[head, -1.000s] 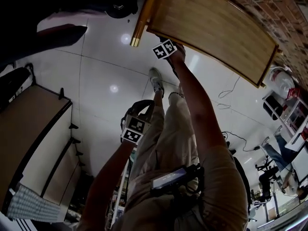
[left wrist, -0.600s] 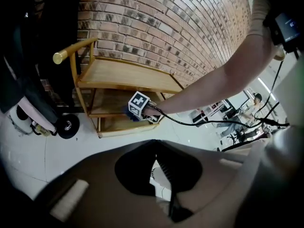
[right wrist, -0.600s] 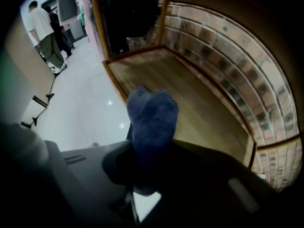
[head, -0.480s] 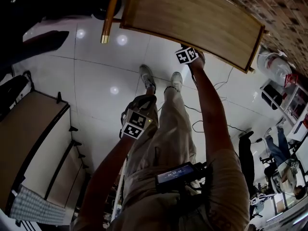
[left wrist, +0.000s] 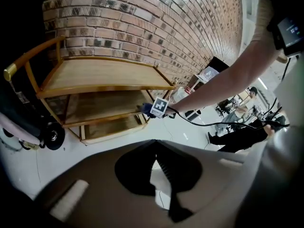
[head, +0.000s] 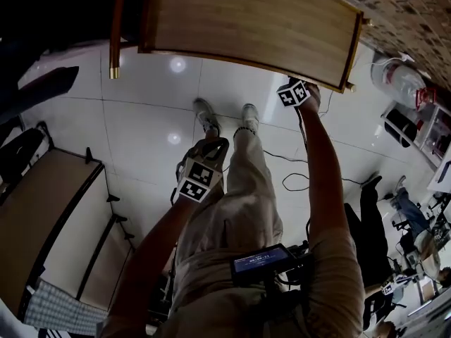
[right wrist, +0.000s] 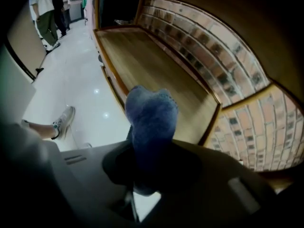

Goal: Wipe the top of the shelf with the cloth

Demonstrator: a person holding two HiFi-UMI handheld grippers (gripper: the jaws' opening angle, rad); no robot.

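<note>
The wooden shelf [head: 254,20] fills the upper part of the head view, and its top board is bare and dry-looking. It stands against a brick wall [left wrist: 156,23] on a pale tiled floor [head: 141,111]. In the left gripper view, at centre left, the same shelf shows three tiers, and nothing rests on the top one.

The right gripper [head: 296,93] is held out at the shelf's right end, just beside the corner post. From the left gripper view it looks level with the gap under the top board, not over it. Its jaws are clamped on the blue cloth [right wrist: 151,122], which bulges out past them in the middle of the right gripper view and points along a lower tier.

The left gripper [head: 198,179] hangs at centre frame, well apart from the shelf, with its jaws together on nothing.

The cloth is in hand, but it isn't touching the top. No wiped streak shows there, so the wiping seems largely or wholly left to do.
</note>
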